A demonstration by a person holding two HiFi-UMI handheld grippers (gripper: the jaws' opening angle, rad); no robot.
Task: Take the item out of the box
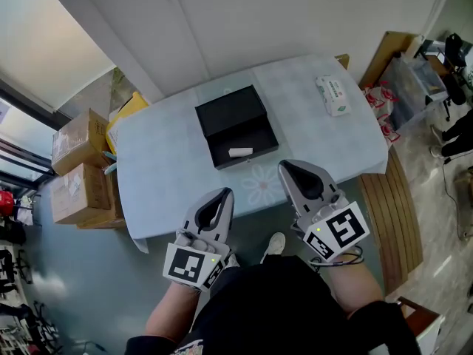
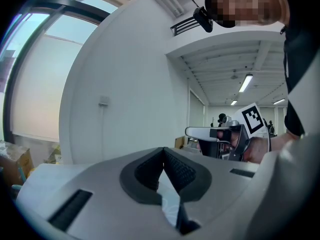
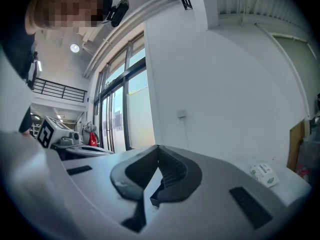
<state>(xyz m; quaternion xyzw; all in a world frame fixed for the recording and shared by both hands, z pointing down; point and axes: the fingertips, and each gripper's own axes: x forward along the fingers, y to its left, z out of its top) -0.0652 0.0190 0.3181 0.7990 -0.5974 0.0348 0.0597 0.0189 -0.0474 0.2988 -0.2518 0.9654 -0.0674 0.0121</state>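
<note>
Small white item (image 1: 240, 152): lies flat in the tray of the black box (image 1: 255, 143), close to its near wall, untouched. Box: stands open at the middle of the table (image 1: 162, 161), lid folded back on the far side.

Left gripper (image 1: 223, 193): hangs over the table's near edge, well short of the box, jaws pressed together with nothing between them. Right gripper (image 1: 287, 167): sits just beside the box's near right corner, jaws likewise together and empty.

Step in hand, by the look of it: the approach, with no grasp begun. Next move calls for spreading one pair of jaws, most likely the right as the nearer, dipping over the near wall into the tray, and closing across the item's short side before lifting it clear of the rim.

Hard to make out: what the item is, too small to tell. Both gripper views point up at wall and ceiling and show neither item nor tray. Also in sight: a white packet (image 1: 332, 95) at the far right of the table, and cardboard cartons (image 1: 77, 168) on the floor at left.
</note>
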